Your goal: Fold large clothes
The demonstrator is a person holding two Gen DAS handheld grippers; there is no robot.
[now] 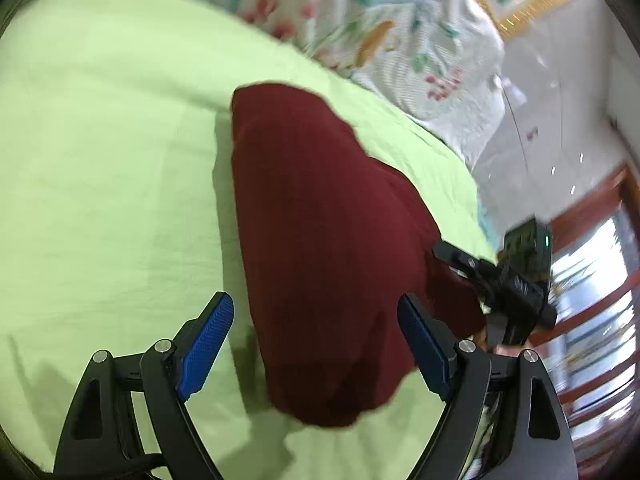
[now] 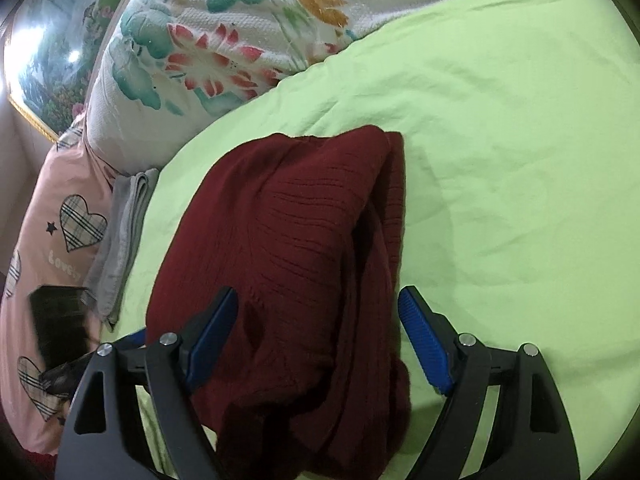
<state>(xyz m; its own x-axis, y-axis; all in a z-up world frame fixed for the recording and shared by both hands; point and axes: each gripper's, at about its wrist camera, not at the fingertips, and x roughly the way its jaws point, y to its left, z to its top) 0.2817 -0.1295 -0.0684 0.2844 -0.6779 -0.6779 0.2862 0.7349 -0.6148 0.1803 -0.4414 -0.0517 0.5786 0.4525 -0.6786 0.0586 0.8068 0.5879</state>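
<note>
Left gripper (image 1: 316, 344) up close: two black fingers with triangular cut-outs, each faced with a ribbed blue pad (image 1: 206, 350), and round silver screws (image 1: 163, 346) at the pivots. A black cable (image 1: 132, 466) trails beneath the finger that stands left in its own camera. Beyond the other finger, the right gripper (image 1: 516, 280) shows as a blocky black body with a small green light. Through its own camera, the right gripper repeats that build: black fingers, blue ribbed pads, silver screws.
</note>
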